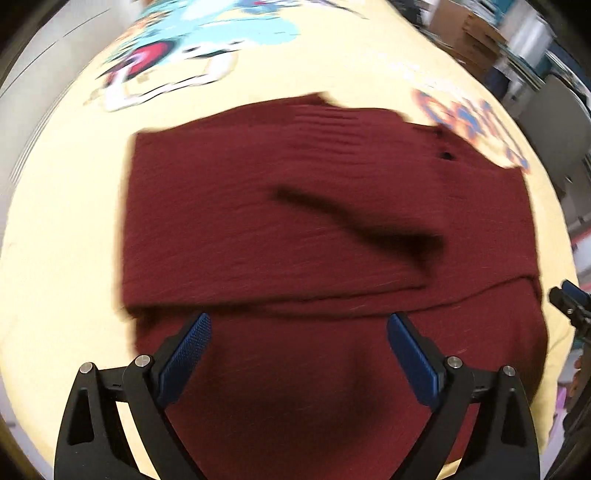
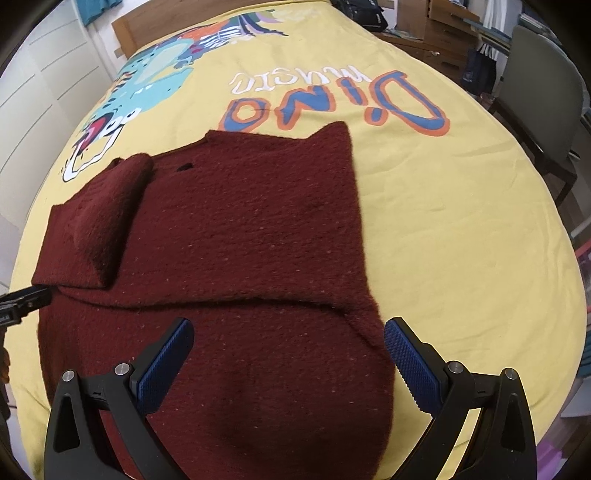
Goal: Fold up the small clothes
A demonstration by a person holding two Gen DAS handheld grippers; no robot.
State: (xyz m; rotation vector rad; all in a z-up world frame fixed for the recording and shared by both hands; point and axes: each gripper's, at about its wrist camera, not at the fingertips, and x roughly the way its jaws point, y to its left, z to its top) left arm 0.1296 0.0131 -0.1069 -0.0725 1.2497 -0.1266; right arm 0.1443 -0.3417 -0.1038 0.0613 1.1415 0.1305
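A dark red knitted sweater (image 1: 295,221) lies flat on the yellow dinosaur-print cloth (image 1: 66,229), its sleeves folded onto the body. It also shows in the right wrist view (image 2: 240,236), with a folded sleeve (image 2: 99,221) on its left side. My left gripper (image 1: 299,325) is open and empty above the sweater's near part. My right gripper (image 2: 288,332) is open and empty above the sweater's near right edge. The right gripper's tip shows at the right edge of the left wrist view (image 1: 569,299); the left gripper's tip shows at the left edge of the right wrist view (image 2: 22,301).
The yellow cloth (image 2: 461,240) covers a table. A grey-green chair (image 2: 543,92) stands at the far right. Wooden drawers and bags (image 2: 436,33) are behind the table. White cabinets (image 2: 44,70) are on the left.
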